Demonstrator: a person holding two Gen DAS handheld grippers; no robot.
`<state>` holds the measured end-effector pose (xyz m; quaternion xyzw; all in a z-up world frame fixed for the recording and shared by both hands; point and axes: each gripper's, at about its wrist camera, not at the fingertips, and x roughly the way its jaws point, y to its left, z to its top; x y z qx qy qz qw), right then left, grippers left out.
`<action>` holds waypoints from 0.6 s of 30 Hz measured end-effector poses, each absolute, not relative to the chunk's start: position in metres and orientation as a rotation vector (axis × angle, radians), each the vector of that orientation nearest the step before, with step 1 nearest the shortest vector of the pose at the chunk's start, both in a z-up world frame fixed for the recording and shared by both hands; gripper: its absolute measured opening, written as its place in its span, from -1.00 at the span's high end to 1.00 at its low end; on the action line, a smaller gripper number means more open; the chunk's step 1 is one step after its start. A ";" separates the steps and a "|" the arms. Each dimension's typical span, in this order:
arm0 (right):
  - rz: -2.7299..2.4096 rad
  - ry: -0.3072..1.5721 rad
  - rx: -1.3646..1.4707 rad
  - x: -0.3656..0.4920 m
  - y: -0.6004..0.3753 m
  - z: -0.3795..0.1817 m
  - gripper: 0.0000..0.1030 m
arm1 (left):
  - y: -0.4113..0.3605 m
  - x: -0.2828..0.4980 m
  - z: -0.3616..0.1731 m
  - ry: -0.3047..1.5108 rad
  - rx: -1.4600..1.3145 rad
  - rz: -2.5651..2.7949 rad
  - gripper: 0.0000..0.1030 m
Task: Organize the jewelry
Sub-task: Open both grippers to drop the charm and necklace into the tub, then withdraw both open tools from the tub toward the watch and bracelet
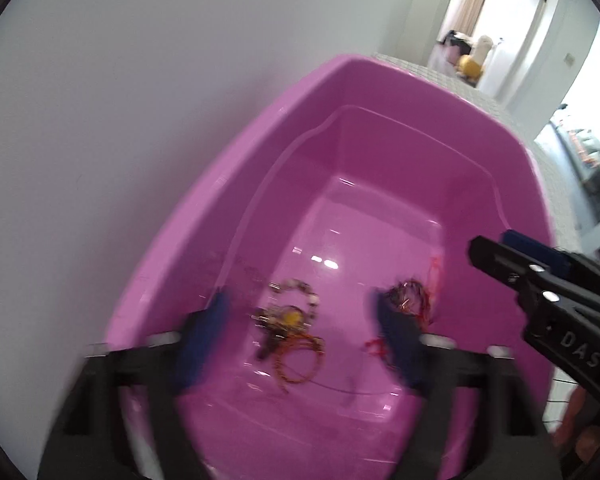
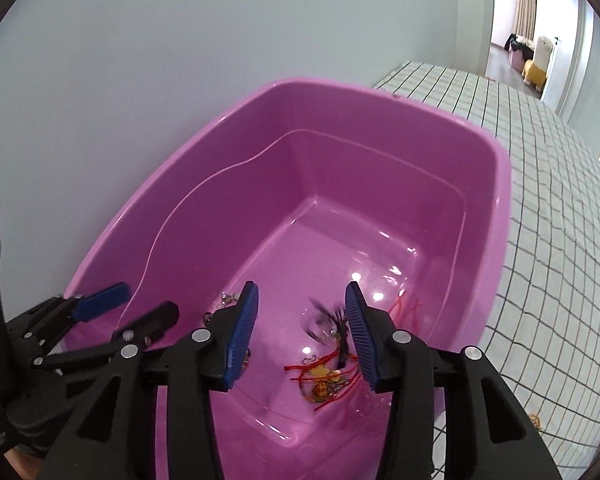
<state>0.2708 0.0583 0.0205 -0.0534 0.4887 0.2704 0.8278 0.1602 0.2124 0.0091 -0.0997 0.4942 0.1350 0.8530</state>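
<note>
A pink plastic tub [image 1: 220, 184] fills both views. On its floor, in the left wrist view, lie a beaded and gold jewelry pile [image 1: 288, 320] and a tangle of red cord jewelry [image 1: 410, 298]. My left gripper [image 1: 298, 300] hangs open over the tub, its blue pads wide apart on either side of the beaded pile and not touching it. In the right wrist view my right gripper [image 2: 302, 286] is open above the red cords and gold pieces [image 2: 324, 376]; a blurred dark piece shows between its fingers, clear of the pads. Each gripper appears in the other's view: the right gripper [image 1: 494, 244] and the left gripper [image 2: 146, 300].
The tub [image 2: 340, 120] stands against a white wall [image 2: 140, 60] on a table with a black-and-white checked cloth [image 2: 540, 200]. A small gold piece [image 2: 536, 420] lies on the cloth beside the tub. A doorway opens to another room at the far right.
</note>
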 end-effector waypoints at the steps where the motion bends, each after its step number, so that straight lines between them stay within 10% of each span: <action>1: 0.574 1.034 -0.110 0.270 0.057 0.022 0.15 | 0.211 0.157 0.014 1.010 -0.199 0.294 -0.86; 18: 0.593 1.005 -0.037 0.241 0.028 0.043 -0.04 | 0.201 0.130 0.034 0.993 -0.217 0.301 -0.87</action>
